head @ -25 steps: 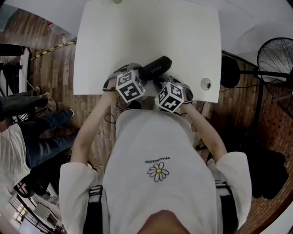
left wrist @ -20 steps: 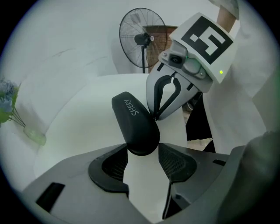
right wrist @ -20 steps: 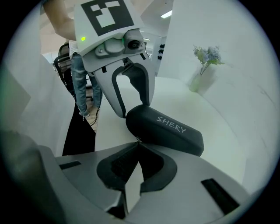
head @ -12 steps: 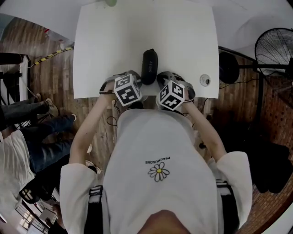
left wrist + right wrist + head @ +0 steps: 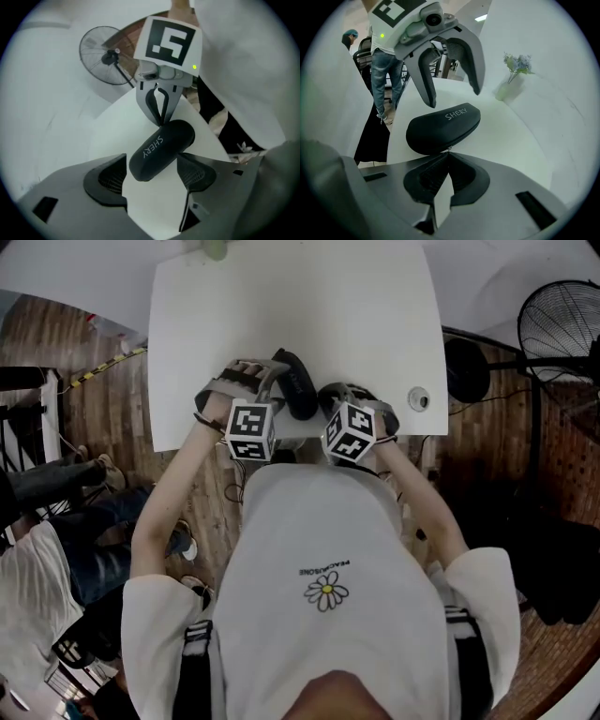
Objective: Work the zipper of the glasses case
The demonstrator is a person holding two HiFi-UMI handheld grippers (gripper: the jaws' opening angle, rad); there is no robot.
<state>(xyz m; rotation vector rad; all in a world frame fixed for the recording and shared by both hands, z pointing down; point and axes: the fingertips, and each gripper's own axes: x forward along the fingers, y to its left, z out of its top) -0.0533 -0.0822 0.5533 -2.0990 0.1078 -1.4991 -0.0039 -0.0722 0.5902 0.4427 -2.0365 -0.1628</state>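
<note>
A black zipped glasses case [image 5: 295, 385] [image 5: 159, 149] [image 5: 443, 126] lies on the white table [image 5: 300, 306] near its front edge, its far end tilted left. My left gripper [image 5: 265, 379] [image 5: 152, 173] [image 5: 454, 97] stands astride the case's far half. Its jaws have just been opening, with the case between them and the pads [image 5: 108, 177] not pressing on it. My right gripper [image 5: 325, 401] [image 5: 449, 154] [image 5: 161, 121] is shut at the case's near end, where the small metal zipper pull [image 5: 449, 148] sits at its tips.
A standing fan [image 5: 562, 329] [image 5: 105, 56] is off the table's right side. A round cable hole [image 5: 418, 399] lies in the table's front right corner. A vase of flowers [image 5: 511, 77] stands at the far edge. People [image 5: 56, 521] stand to the left.
The case has swung from pointing far-right, through straight, to pointing far-left. My left gripper has rolled and lifted forward over the case. The right gripper has stayed put.
</note>
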